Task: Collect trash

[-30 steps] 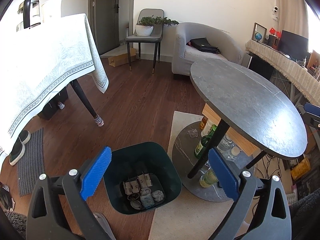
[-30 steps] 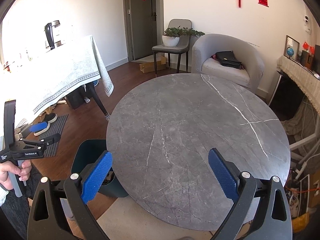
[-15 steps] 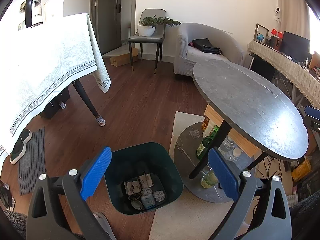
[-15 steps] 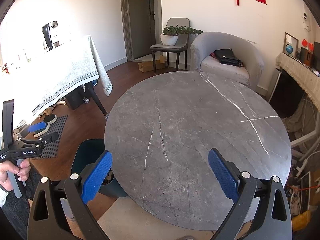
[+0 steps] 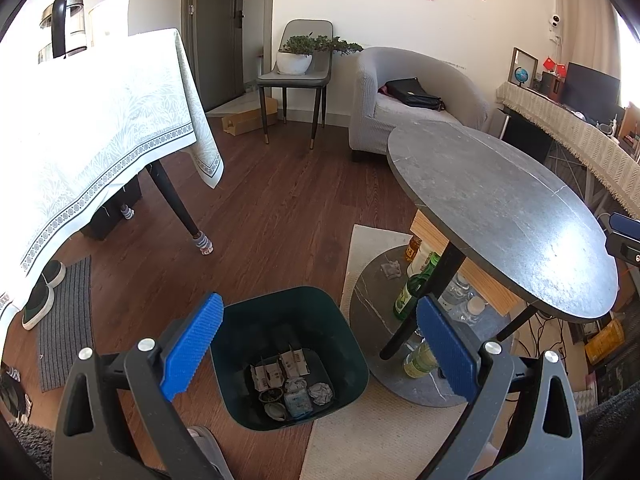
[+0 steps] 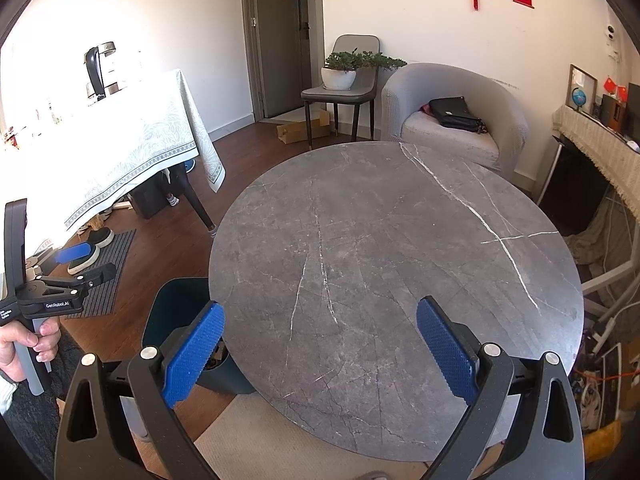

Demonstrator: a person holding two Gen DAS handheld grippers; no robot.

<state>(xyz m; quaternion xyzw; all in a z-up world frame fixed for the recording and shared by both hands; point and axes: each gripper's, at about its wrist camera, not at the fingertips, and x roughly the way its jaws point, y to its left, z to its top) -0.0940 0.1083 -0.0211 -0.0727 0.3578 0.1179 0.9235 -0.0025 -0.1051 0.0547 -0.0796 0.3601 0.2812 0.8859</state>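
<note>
Hovering above the dark green bin (image 5: 286,356), the left gripper (image 5: 316,350) has its blue fingers (image 5: 192,346) spread wide with nothing between them. The bin stands on the wood floor, at the edge of the pale rug (image 5: 372,440), just beside the round grey surface (image 5: 504,216). Trash (image 5: 294,386) lies at the bin bottom: crumpled paper balls, small printed packets, a round dark item; finer detail too small to tell.

The right gripper (image 6: 318,352) hangs over the near edge of the same round grey surface (image 6: 400,264), fingers (image 6: 194,354) also wide apart, empty. The surface top is bare marble with white veins. From this view the bin (image 6: 176,312) is partly hidden under the surface's left edge.

The left gripper (image 6: 70,268) shows at the left of the right wrist view, held by a hand (image 6: 24,344) on its handle.

The lower shelf (image 5: 372,296) under the surface carries several bottles (image 5: 410,292), green and clear, plus a small crumpled wad (image 5: 391,269). The tablecloth-covered table (image 5: 88,128) stands well apart to the left.
</note>
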